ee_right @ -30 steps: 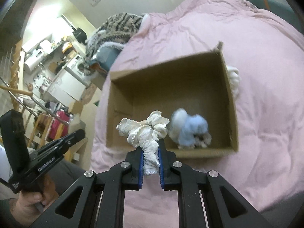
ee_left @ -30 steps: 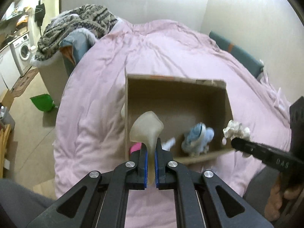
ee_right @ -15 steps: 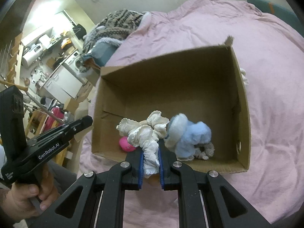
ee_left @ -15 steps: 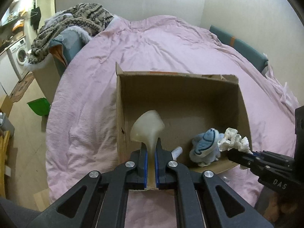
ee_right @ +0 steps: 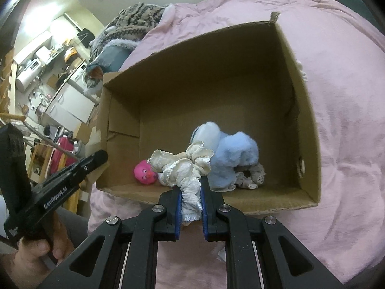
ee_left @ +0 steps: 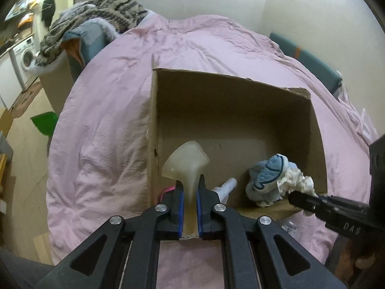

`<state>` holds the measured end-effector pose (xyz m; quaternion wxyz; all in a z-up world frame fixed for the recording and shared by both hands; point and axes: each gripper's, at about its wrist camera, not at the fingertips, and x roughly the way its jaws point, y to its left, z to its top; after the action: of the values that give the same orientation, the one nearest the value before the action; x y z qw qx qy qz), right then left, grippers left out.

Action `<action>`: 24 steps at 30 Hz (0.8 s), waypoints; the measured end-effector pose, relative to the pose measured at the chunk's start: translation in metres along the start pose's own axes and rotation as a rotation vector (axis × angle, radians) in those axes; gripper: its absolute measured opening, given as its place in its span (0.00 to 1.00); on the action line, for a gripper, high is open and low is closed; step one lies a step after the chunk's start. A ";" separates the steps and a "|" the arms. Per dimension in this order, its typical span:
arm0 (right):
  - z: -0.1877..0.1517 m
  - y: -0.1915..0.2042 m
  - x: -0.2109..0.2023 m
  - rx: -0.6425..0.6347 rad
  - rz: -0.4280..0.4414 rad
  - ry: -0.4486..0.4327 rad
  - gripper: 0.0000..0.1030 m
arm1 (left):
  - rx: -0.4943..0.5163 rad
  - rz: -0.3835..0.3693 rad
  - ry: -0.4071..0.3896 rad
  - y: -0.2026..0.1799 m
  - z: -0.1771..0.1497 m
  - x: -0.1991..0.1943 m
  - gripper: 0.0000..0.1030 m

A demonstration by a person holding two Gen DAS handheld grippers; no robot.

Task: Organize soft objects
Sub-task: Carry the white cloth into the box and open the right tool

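Cardboard box [ee_left: 154,125] sits open-topped on a pink duvet [ee_left: 103,125], its longer side running left to right across the left wrist view. The left gripper [ee_left: 190,192] is clamped on a pale, translucent soft piece [ee_left: 186,162]; its narrow stem is pinched between the blue pads and its long axis runs along the fingers, flaring to a wide end that points into the box. The right gripper [ee_right: 191,195] is clamped on a frilly white cloth [ee_right: 182,168], which lies lengthwise along its fingers, the ruffled end spreading over the box's near edge. Inside, a blue plush [ee_right: 231,154] lies by the near wall, a pink toy [ee_right: 144,172] in the near left corner.
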<state>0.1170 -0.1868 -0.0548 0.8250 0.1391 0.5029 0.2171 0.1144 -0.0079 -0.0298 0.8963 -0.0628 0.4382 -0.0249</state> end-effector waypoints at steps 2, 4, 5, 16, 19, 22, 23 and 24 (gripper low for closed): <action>-0.001 0.003 0.002 -0.020 -0.001 0.004 0.14 | -0.005 0.008 0.001 0.002 0.000 0.001 0.06; -0.001 0.006 0.005 -0.037 -0.005 0.007 0.14 | -0.009 0.017 0.007 0.002 -0.001 0.003 0.06; 0.000 0.006 0.007 -0.040 -0.006 0.010 0.14 | -0.011 0.018 0.009 0.002 -0.002 0.004 0.06; 0.001 0.000 0.008 0.001 0.031 0.014 0.14 | 0.037 0.023 0.009 -0.007 -0.006 0.005 0.09; 0.000 -0.002 0.008 0.013 0.038 0.020 0.15 | 0.041 0.019 0.009 -0.008 -0.007 0.004 0.14; 0.001 -0.003 0.008 0.024 0.046 0.019 0.16 | 0.041 0.019 0.006 -0.009 -0.007 0.003 0.17; 0.001 -0.003 0.008 0.029 0.052 0.019 0.16 | 0.042 0.020 0.005 -0.009 -0.007 0.003 0.20; 0.001 -0.004 0.008 0.034 0.058 0.019 0.18 | 0.042 0.021 0.002 -0.009 -0.007 0.003 0.22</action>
<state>0.1221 -0.1860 -0.0624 0.8112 0.1654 0.5100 0.2334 0.1108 -0.0178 -0.0352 0.8971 -0.0394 0.4393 -0.0249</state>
